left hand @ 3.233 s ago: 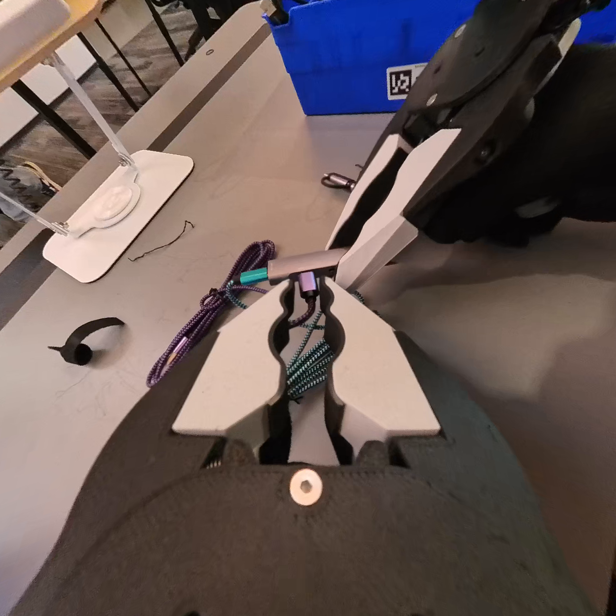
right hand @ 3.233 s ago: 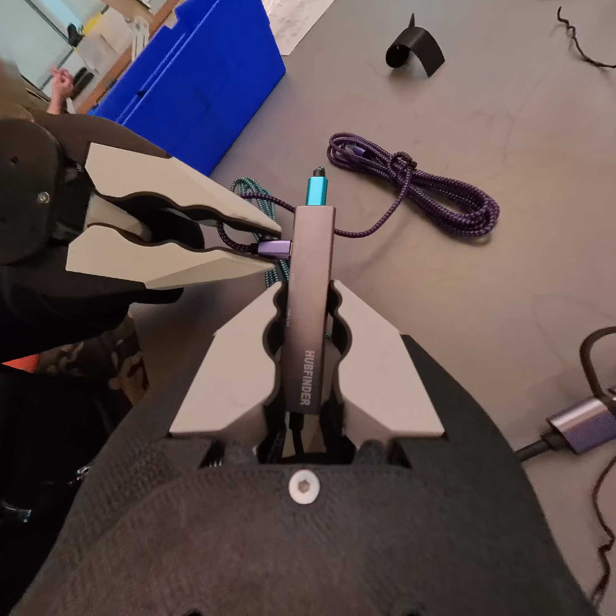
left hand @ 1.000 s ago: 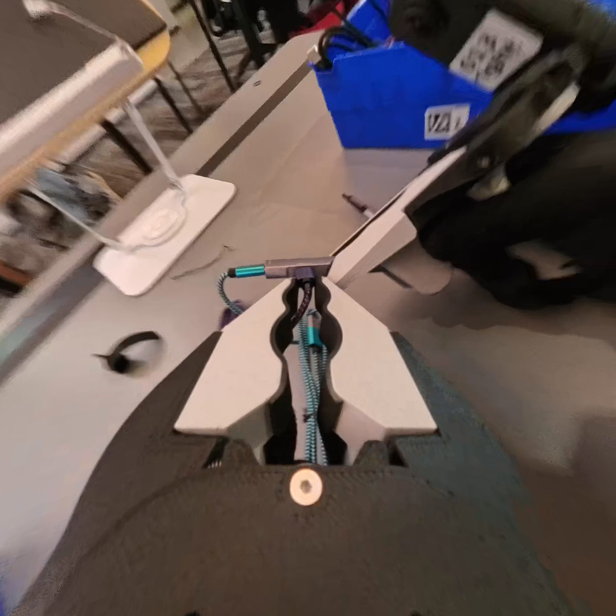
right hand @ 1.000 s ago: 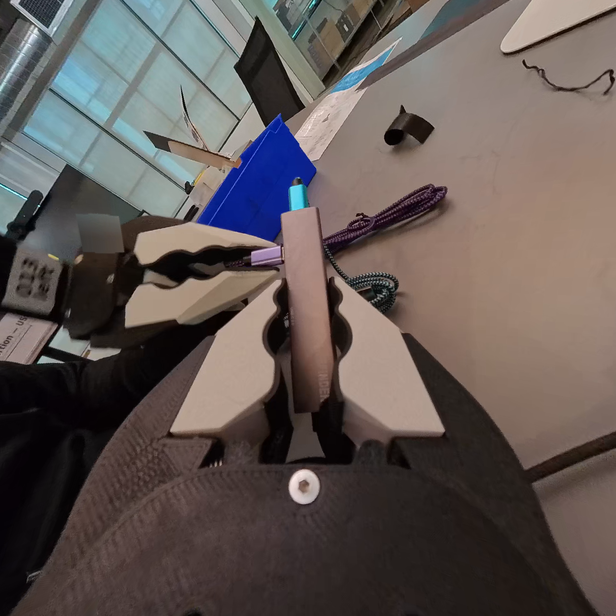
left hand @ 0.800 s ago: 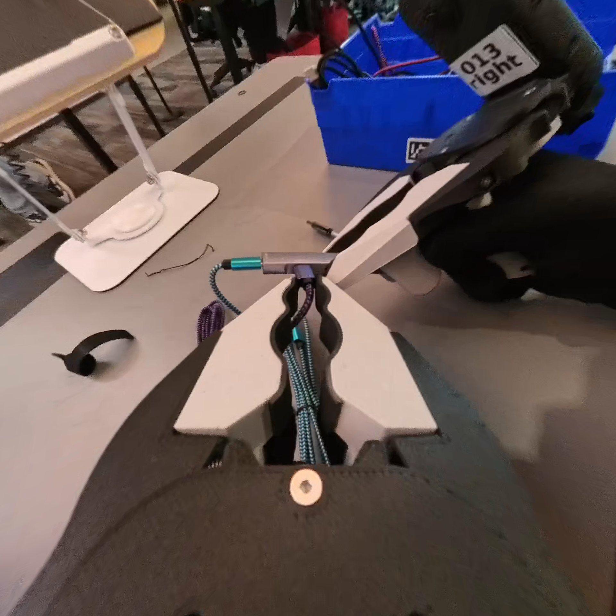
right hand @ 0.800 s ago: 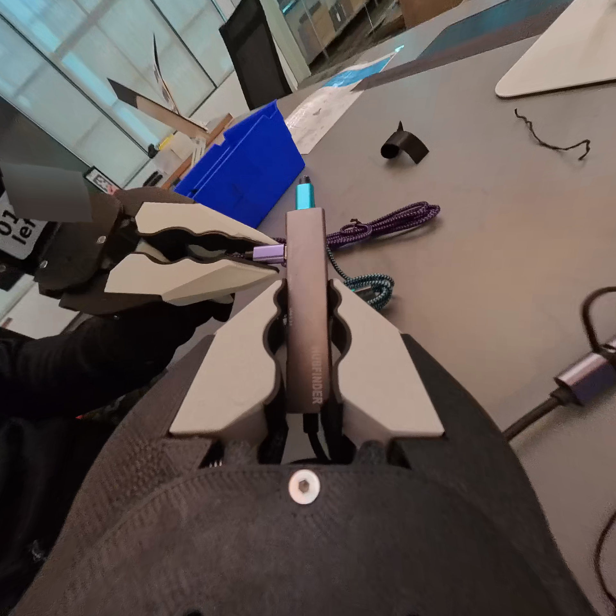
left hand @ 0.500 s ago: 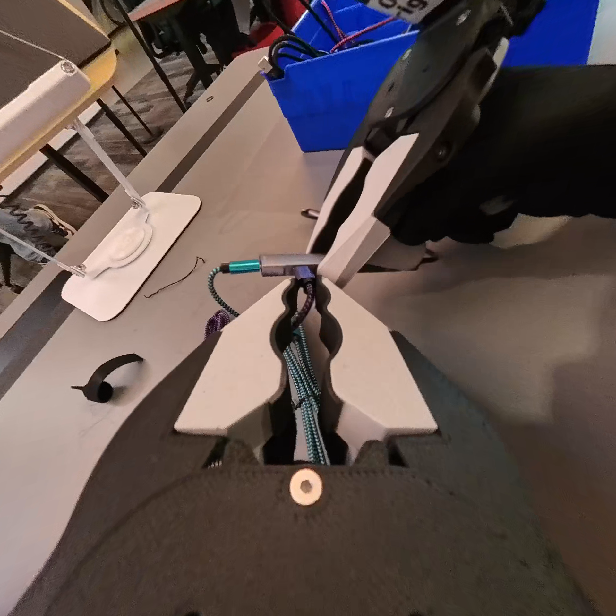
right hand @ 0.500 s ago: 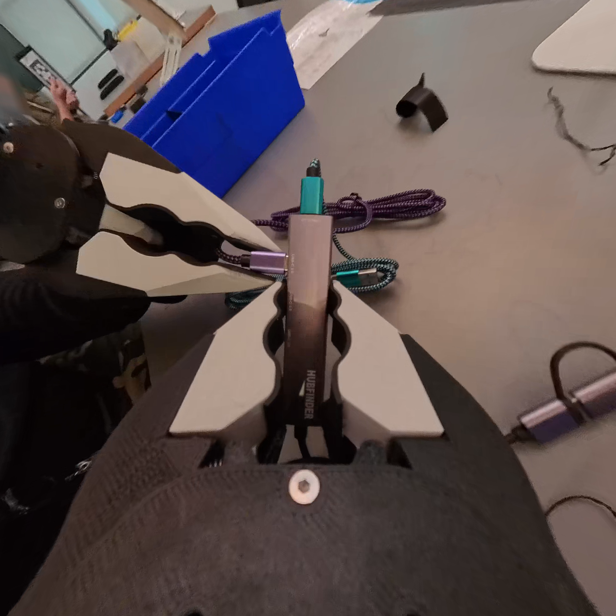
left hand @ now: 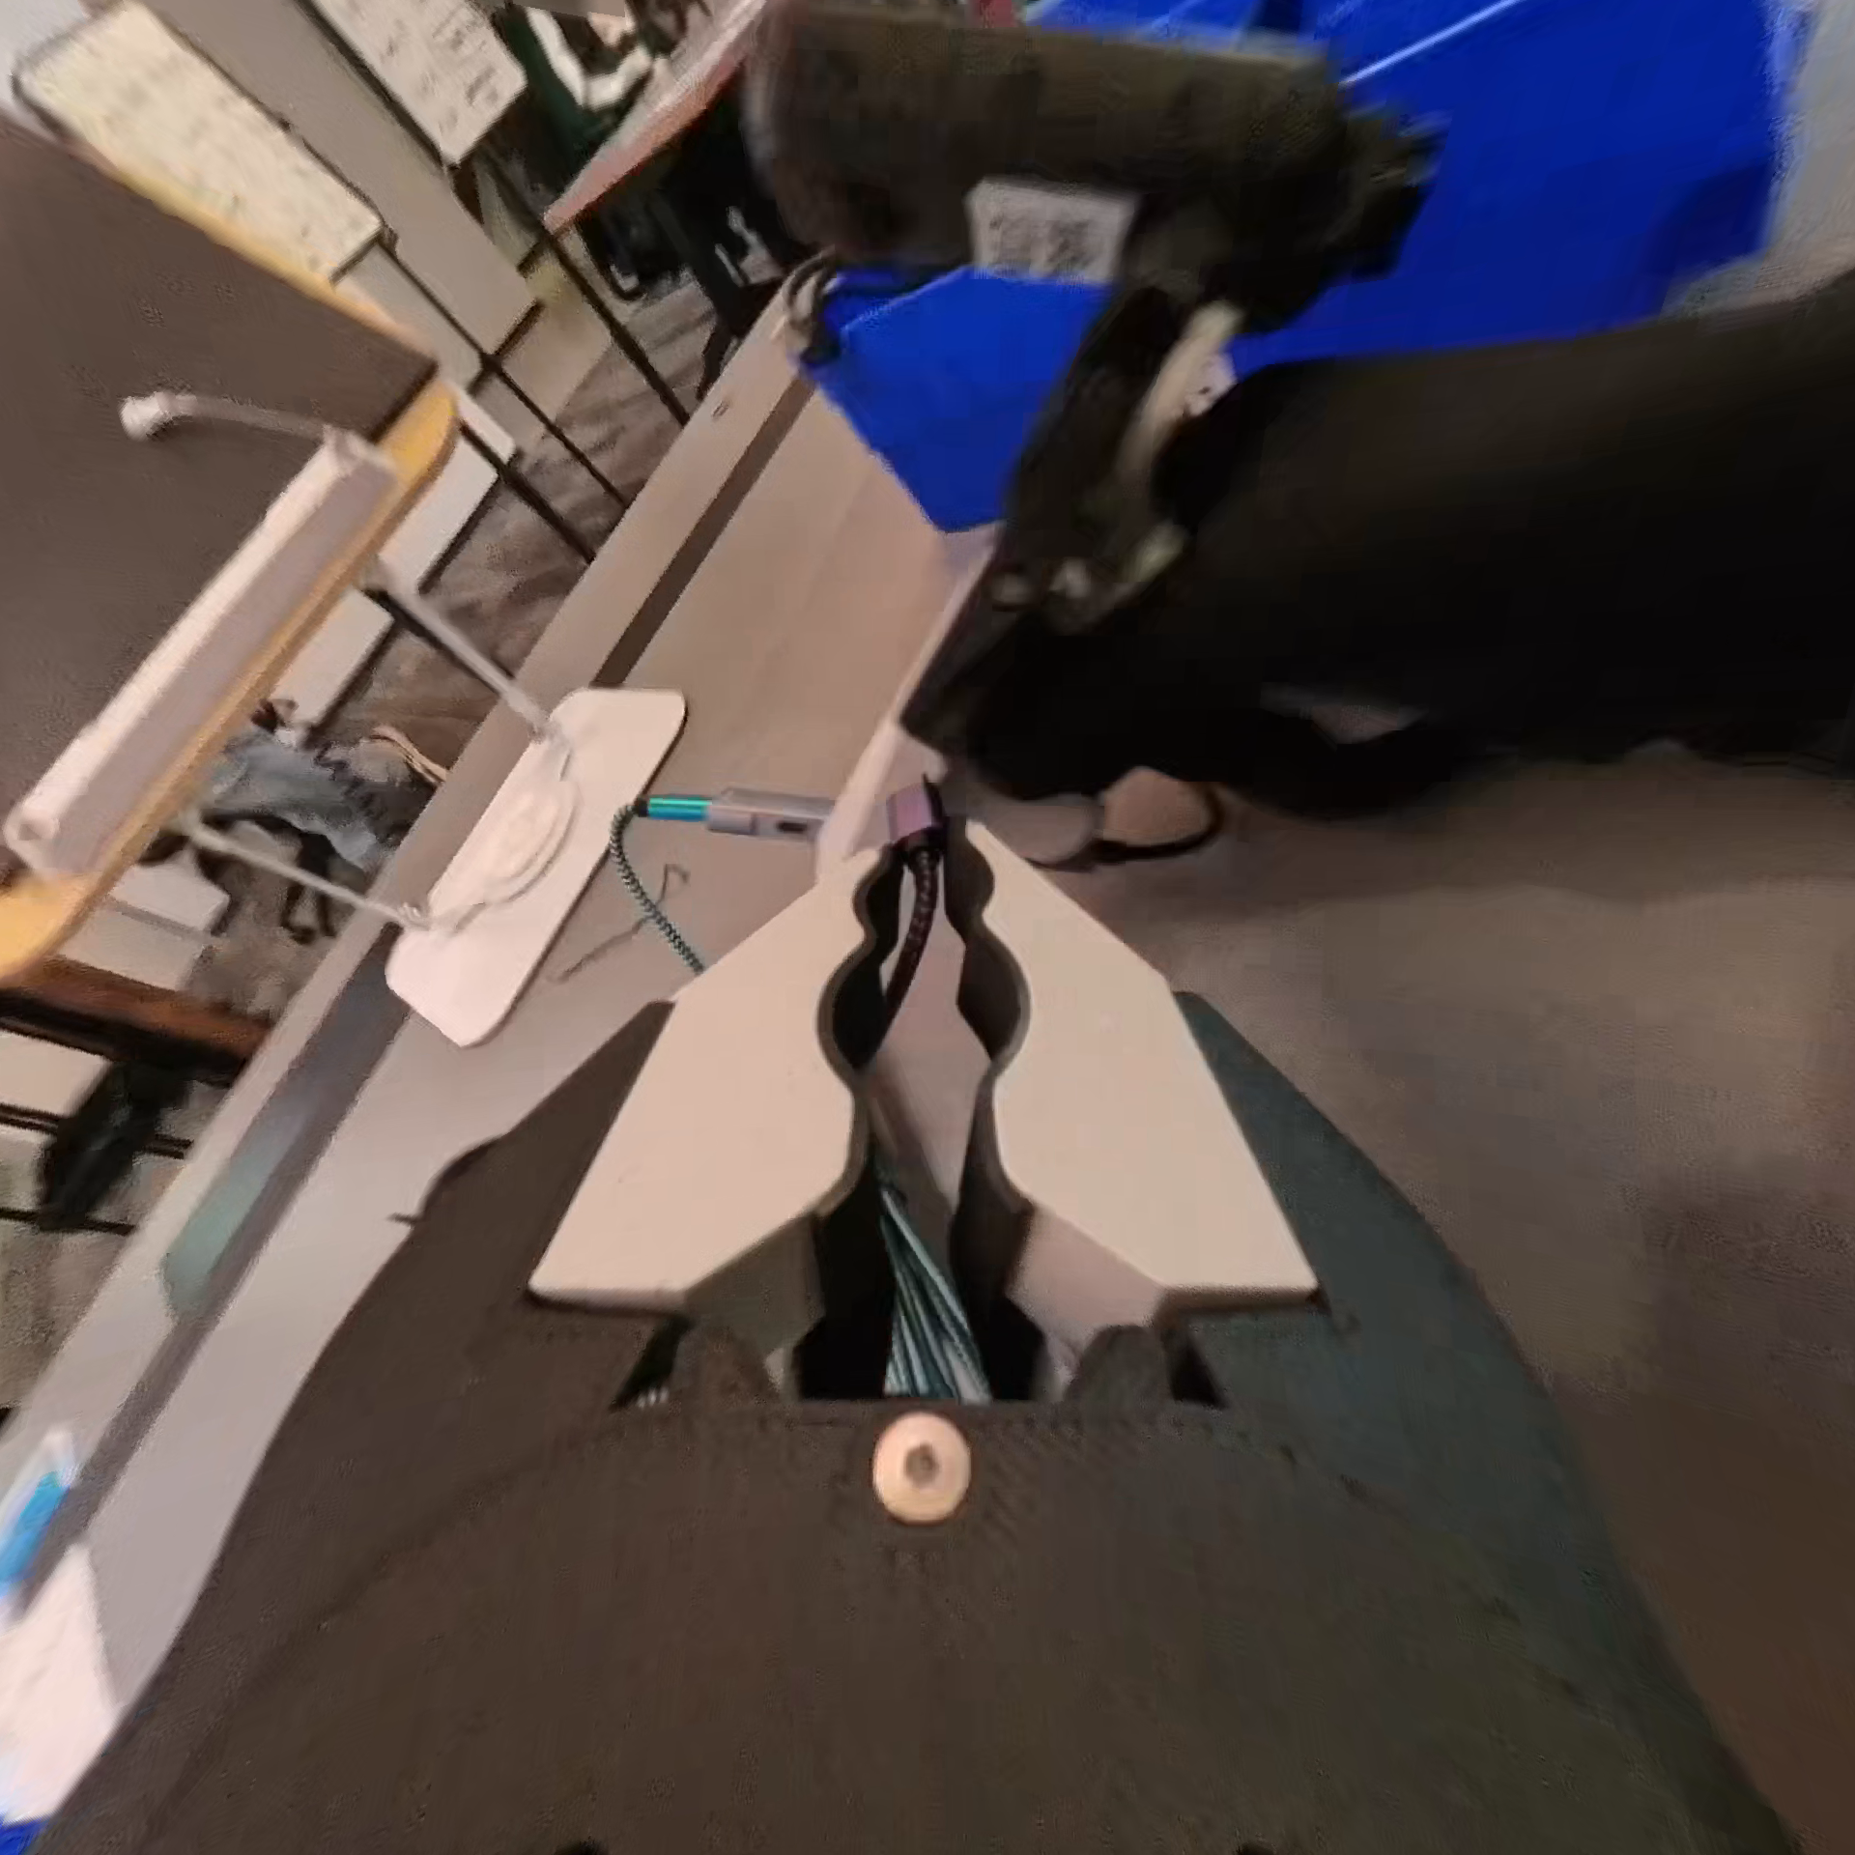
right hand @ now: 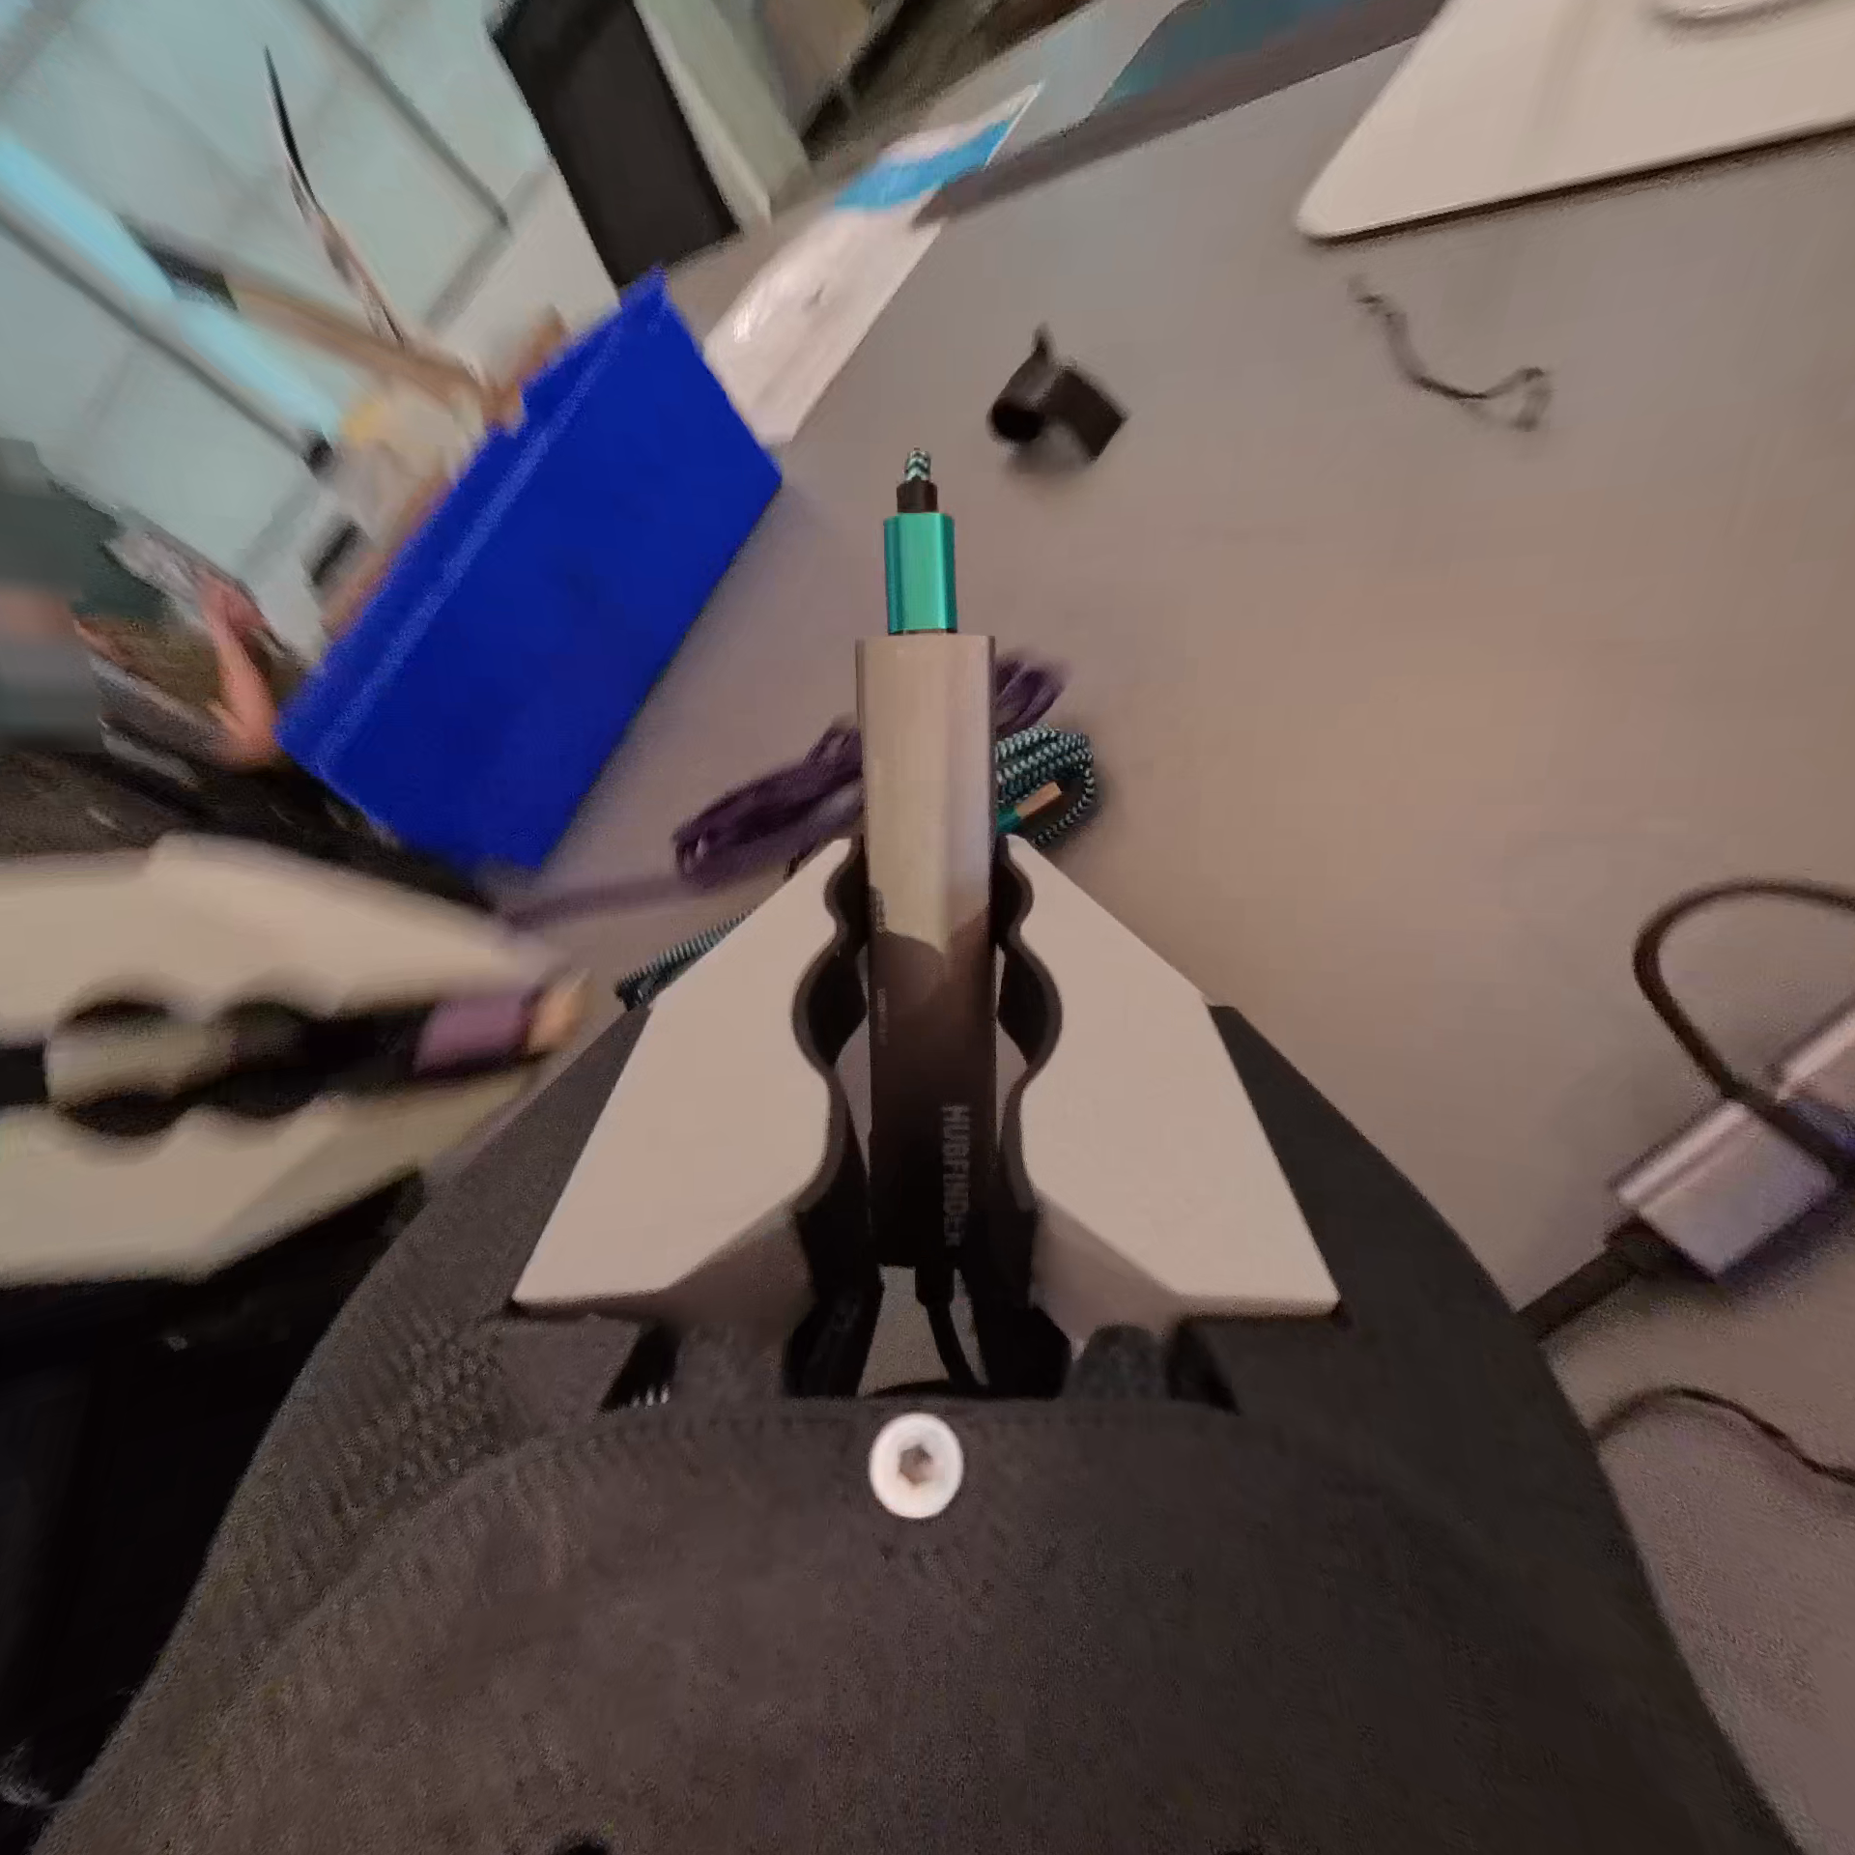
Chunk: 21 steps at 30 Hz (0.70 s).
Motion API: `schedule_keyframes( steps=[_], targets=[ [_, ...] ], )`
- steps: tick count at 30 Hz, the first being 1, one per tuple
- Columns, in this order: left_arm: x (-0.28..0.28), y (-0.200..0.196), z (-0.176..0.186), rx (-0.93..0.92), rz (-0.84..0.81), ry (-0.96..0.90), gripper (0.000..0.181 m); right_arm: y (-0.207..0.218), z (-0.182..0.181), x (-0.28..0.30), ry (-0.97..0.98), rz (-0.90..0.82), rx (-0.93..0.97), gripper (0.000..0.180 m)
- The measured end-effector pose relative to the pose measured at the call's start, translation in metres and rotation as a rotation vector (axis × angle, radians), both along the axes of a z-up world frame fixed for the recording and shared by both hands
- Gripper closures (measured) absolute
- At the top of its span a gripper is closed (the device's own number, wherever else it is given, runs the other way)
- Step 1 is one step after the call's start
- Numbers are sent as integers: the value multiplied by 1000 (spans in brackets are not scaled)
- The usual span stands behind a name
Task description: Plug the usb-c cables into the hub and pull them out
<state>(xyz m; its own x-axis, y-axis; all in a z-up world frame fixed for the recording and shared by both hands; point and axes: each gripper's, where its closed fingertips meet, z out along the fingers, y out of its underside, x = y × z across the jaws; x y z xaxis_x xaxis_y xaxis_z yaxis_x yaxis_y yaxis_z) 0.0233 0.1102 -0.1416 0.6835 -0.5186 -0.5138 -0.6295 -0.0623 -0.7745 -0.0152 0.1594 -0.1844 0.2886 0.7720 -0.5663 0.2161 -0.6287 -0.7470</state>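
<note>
One purple braided usb-c cable (left hand: 911,939) is already out, its plug pinched in the left tongs (left hand: 918,863); the teal cable (right hand: 919,572) is still plugged in the slim grey metal hub (right hand: 925,863), clamped between the right tongs (right hand: 925,853).

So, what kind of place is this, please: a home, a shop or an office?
Probably an office or lab workspace, not a home. The grey table carries a blue storage bin and spare cables, more desks on black metal legs stand behind, and large glass walls show in the right wrist view.
</note>
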Motion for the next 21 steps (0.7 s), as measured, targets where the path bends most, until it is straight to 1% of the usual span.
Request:
schedule_keyframes(
  steps=[1,2,4,5,7,11,15,17,18,19,21],
  targets=[
    [3,-1,1,52,19,78,174,8,0,5,27,-17,-30,159],
    [-8,6,-1,72,64,126,174,8,0,6,-5,-5,7,159],
    [-34,18,5,-8,87,-41,173,-7,0,-1,-48,57,49,159],
    [-41,19,7,-49,71,-73,173,-11,0,-4,-39,68,50,158],
    [-62,24,5,-48,135,7,172,-11,-4,-3,-47,65,58,158],
    [-106,28,1,-77,241,-34,172,-13,-6,2,-64,76,87,158],
    [-150,36,-25,-199,358,10,172,-18,-6,8,-75,94,107,158],
    [-159,38,-38,-266,377,-34,172,-22,-5,10,-88,119,147,159],
    [-160,38,-42,-292,380,-42,165,-25,-5,10,-98,141,160,159],
    [-161,39,-43,-296,382,-44,153,-29,-6,11,-111,171,174,159],
    [-154,38,-41,-309,345,-70,137,-36,-8,13,-134,226,221,159]
  ],
)
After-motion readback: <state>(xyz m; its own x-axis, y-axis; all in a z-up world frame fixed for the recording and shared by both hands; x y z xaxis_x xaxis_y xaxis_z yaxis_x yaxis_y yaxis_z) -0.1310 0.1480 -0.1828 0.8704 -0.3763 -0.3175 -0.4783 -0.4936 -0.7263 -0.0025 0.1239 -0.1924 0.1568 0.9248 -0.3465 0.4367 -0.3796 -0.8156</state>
